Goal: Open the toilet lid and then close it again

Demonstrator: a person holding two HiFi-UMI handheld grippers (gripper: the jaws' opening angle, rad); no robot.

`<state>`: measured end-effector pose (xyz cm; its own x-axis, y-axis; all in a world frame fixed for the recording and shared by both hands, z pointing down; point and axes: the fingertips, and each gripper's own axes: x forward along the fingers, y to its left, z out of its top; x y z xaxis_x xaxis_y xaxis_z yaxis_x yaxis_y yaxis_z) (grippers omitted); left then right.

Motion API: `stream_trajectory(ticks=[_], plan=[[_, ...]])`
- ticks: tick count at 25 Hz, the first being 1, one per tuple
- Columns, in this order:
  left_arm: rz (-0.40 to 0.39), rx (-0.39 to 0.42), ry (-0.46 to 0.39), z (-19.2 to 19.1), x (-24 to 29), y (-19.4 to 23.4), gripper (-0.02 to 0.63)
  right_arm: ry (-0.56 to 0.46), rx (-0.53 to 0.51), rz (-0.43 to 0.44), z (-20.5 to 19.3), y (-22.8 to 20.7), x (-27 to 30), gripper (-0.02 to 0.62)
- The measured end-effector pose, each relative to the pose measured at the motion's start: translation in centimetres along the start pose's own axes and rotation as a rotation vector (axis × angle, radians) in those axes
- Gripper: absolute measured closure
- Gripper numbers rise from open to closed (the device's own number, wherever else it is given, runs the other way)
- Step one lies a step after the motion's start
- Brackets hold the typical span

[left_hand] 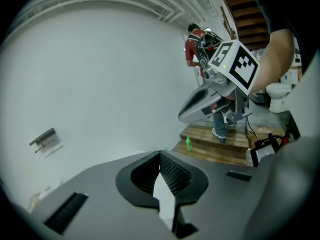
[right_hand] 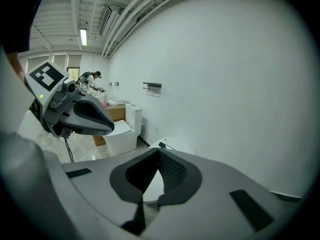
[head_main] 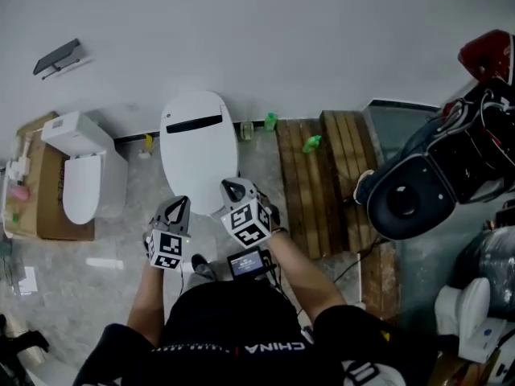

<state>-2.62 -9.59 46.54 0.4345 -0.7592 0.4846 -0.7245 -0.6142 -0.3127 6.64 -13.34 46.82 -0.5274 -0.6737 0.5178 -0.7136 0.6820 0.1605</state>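
White toilet lid [head_main: 199, 147] lies down, closed — left gripper [head_main: 179, 206] and right gripper [head_main: 234, 189] hover above its near end, jaws pressed together, holding nothing. Open-close cycle either finished or unstarted — indeterminable.

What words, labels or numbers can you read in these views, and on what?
"CHINA": upside down, on the person's black shirt.
On the small screen: lit, too small to read.
On the cardboard box: reddish print, too blurred to read.
On the left gripper and right gripper: square markers only, no words.
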Motion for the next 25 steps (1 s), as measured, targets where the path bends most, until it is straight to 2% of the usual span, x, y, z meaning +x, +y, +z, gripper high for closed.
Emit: stream_trajectory(ticks=[2,6,10,14,17,20,25], plan=[[0.014,0.029,0.024,0.0,-0.4,-1.7,0.595,0.006,-0.001,0.031,-1.1,0.0,-0.2,0.58],[0.042,-0.003,0.039,-0.6,-2.2,-3.5,0.595,0.005,-0.036,0.059,-1.7,0.6,-1.1,0.581],[0.037,0.031,0.071,-2.4,-4.6,-5.2,0.595,0.001,-0.065,0.043,-2.2,2.2,-3.1,0.581],[0.026,0.085,0.044,-3.0,-6.8,-6.9,0.595,0.012,-0.093,0.014,-3.8,4.4,-5.1,0.581],[0.013,0.086,0.029,-4.8,-9.6,-7.0,0.595,0.022,-0.112,0.0,-4.1,7.4,-5.7,0.581],[-0.004,0.082,0.024,-7.1,-13.5,-5.8,0.595,0.042,-0.149,-0.016,-2.5,11.2,-6.4,0.581],[-0.026,0.081,-0.004,-10.5,-19.7,-6.9,0.595,0.063,-0.136,-0.055,-2.4,17.5,-9.4,0.581]])
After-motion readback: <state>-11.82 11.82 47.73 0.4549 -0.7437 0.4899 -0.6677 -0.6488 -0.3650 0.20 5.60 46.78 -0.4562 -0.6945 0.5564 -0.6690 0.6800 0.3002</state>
